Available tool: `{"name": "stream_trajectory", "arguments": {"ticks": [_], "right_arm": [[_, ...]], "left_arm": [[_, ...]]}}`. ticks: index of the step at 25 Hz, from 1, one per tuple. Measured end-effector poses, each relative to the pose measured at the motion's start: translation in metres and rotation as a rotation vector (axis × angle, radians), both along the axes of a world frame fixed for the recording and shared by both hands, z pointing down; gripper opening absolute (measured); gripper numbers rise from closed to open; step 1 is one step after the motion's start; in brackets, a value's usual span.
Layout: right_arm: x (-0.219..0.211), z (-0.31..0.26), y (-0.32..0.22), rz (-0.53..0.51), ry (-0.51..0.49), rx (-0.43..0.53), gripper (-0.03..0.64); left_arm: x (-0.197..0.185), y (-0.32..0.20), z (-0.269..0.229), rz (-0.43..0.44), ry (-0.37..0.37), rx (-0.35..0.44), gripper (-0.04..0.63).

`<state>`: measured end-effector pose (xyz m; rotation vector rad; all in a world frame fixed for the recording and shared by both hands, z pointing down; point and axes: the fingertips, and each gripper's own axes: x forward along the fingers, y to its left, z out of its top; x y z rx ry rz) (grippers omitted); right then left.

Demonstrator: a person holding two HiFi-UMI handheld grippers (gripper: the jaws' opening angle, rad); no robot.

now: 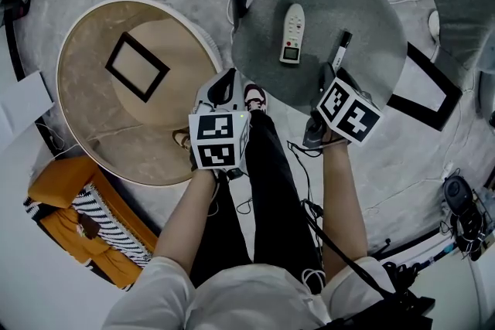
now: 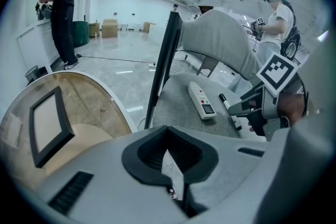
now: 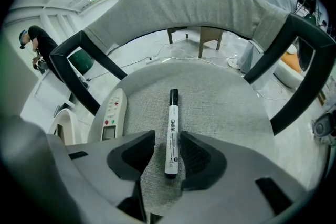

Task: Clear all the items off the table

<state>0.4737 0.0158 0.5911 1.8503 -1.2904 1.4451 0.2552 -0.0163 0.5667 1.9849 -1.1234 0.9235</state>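
A black-capped white marker (image 1: 340,50) (image 3: 172,131) lies on the grey chair seat (image 1: 363,4) (image 3: 226,107), beside a white remote (image 1: 292,33) (image 3: 111,113) (image 2: 202,99). My right gripper (image 1: 329,77) (image 3: 167,140) hangs over the seat's near edge, open, with the marker's lower end between its jaws and a gap on the left side. On the round beige table (image 1: 81,100) to the left rests a black picture frame (image 1: 138,66) (image 2: 50,123). My left gripper (image 1: 224,83) (image 2: 169,150) hovers between table and chair, shut and holding nothing.
The chair's black armrests (image 3: 86,57) and grey backrest (image 3: 184,2) ring the seat. An orange cushion with striped cloth (image 1: 77,220) lies on the floor at lower left. Cables and gear (image 1: 464,212) sit at the right. People (image 2: 60,8) stand in the background.
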Motion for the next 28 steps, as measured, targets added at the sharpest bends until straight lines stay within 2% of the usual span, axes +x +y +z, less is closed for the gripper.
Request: {"name": "stream_trajectory", "arguments": {"ticks": [12, 16, 22, 26, 28], "right_arm": [[-0.011, -0.023, 0.001, -0.012, 0.084, 0.016, 0.180], [-0.036, -0.035, -0.003, -0.043, 0.091, 0.023, 0.112], [-0.108, -0.070, -0.006, -0.113, 0.096, 0.052, 0.076], [-0.160, -0.096, -0.015, -0.192, 0.134, 0.117, 0.027], [-0.193, -0.102, -0.015, -0.250, 0.132, 0.135, 0.026]], "left_arm": [[-0.025, 0.002, -0.014, -0.045, 0.022, 0.016, 0.000], [-0.044, 0.000, -0.028, -0.066, 0.032, 0.033, 0.000], [-0.108, 0.008, -0.061, -0.137, 0.038, 0.058, 0.000], [-0.167, 0.013, -0.075, -0.235, 0.039, 0.082, 0.000], [-0.200, 0.020, -0.078, -0.293, 0.035, 0.083, 0.000]]}}
